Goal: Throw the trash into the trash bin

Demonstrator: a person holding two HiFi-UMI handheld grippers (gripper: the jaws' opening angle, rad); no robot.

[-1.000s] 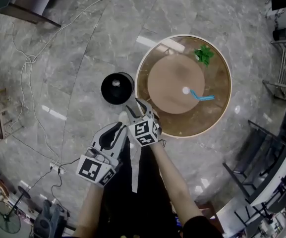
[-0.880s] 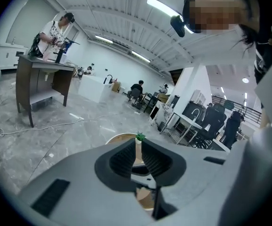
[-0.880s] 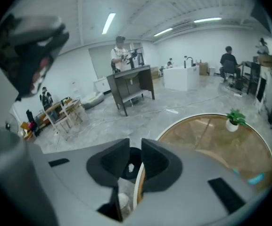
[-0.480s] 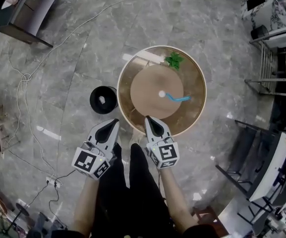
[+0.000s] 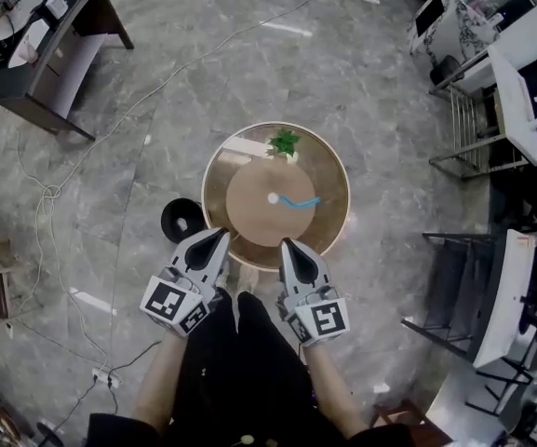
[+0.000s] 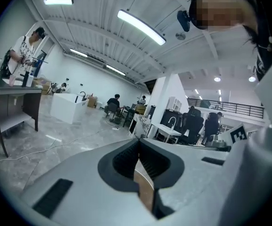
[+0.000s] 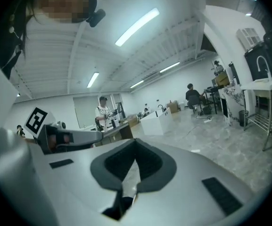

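In the head view a black trash bin [image 5: 182, 220] stands on the floor just left of the round table [image 5: 328, 170]. A small white ball [image 5: 273, 196], a blue strip [image 5: 302, 201] and a green leafy piece [image 5: 285, 142] lie on the table. My left gripper [image 5: 221, 236] is held high above the floor, between bin and table edge, shut and empty. My right gripper [image 5: 288, 244] is beside it over the table's near rim, also shut and empty. Both gripper views look level across the room, with the left gripper [image 6: 139, 145] and the right gripper [image 7: 136, 145] each showing dark pads pressed together.
A dark desk [image 5: 59, 59] stands at the far left, and cables [image 5: 110, 128] trail over the marble floor. Metal racks and white tables [image 5: 505, 110] crowd the right side. People [image 6: 22, 55] work at benches in the distance.
Both grippers have risen and drawn back from the bin and the table edge. Their jaws went from open to shut. The table and bin now look smaller and farther below.
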